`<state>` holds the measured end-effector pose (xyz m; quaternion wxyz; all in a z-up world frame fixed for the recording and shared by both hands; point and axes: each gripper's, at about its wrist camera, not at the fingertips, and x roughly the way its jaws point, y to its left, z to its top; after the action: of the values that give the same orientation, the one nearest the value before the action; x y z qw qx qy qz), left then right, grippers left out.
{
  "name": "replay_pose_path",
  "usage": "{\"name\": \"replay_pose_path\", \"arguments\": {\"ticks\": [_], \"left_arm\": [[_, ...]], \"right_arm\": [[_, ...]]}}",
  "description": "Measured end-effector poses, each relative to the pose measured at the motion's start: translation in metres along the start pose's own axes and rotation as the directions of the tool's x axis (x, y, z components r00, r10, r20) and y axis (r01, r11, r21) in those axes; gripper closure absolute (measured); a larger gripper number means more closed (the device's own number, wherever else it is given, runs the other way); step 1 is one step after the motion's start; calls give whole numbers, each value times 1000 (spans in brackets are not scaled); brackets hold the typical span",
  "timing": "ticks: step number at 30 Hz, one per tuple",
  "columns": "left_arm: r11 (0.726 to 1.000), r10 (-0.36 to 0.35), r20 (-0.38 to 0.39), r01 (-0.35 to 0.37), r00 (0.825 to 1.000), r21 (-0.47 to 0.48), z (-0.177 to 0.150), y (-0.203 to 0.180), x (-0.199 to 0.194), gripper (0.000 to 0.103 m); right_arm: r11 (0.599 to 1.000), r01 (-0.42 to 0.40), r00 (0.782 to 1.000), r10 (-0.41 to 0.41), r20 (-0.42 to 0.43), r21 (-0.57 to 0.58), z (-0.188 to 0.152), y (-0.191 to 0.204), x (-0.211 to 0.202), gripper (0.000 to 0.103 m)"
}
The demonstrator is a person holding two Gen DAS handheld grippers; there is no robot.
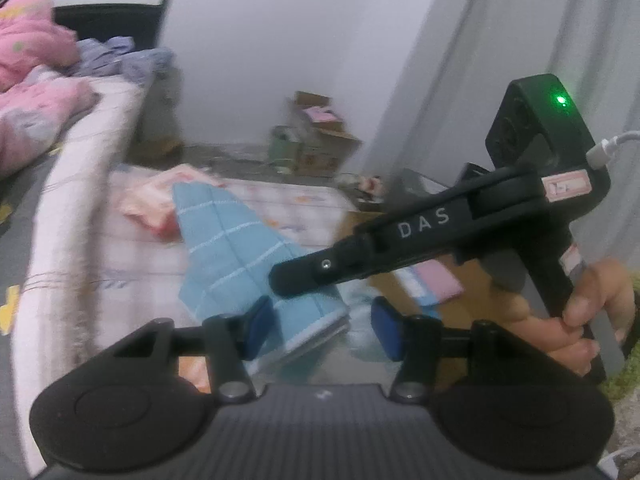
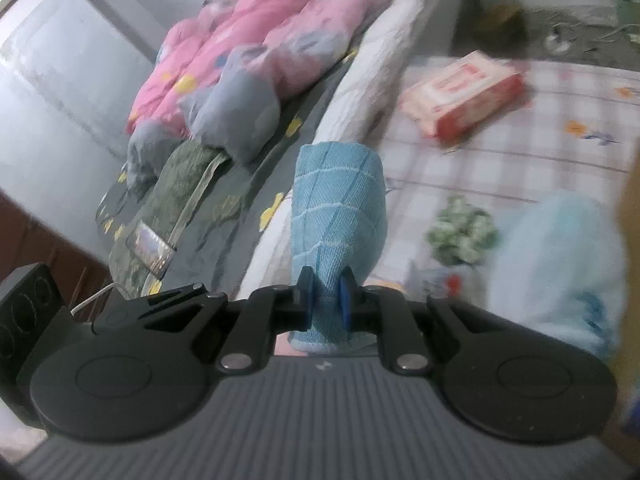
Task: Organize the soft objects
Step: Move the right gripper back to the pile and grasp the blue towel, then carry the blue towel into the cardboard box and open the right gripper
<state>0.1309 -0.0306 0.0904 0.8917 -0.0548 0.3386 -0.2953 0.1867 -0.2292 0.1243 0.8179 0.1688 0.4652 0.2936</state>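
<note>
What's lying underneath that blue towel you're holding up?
Below the blue towel, pinched in the right tongs, lies a checked sheet, with a red-and-white packet further back. The patch directly beneath the towel is hidden by it.

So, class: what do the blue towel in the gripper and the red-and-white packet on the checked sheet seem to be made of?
Blue towel: woven cotton-like terry, matte; ribbed weave, pale stitched lines, soft folds where the right gripper pinches it.
Red-and-white packet: probably thin plastic film, slightly glossy; blur leaves this uncertain.

Blue towel (image 1: pixel 236 256) in right tool (image 1: pixel 296 276)
</note>
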Motion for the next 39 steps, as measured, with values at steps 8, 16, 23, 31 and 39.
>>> {"name": "replay_pose_path", "arguments": {"ticks": [8, 16, 23, 31, 39], "left_arm": [[989, -144, -47, 145, 989, 37, -9, -51, 24, 43], [990, -132, -100, 137, 986, 39, -25, -44, 35, 43], [999, -44, -104, 42, 994, -22, -36, -12, 21, 43], [996, 30, -88, -37, 996, -82, -43, 9, 0, 43], [996, 66, -80, -71, 995, -58, -48, 7, -6, 42]], "right_arm": [[986, 105, 987, -120, 111, 129, -48, -56, -88, 92], [920, 209, 939, -284, 193, 332, -105, -143, -160, 92], [855, 261, 917, -365, 163, 448, -132, -216, -169, 92], [822, 277, 917, -381, 118, 498, -129, -267, -145, 92], [807, 462, 860, -509, 36, 367, -109, -270, -121, 91]]}}
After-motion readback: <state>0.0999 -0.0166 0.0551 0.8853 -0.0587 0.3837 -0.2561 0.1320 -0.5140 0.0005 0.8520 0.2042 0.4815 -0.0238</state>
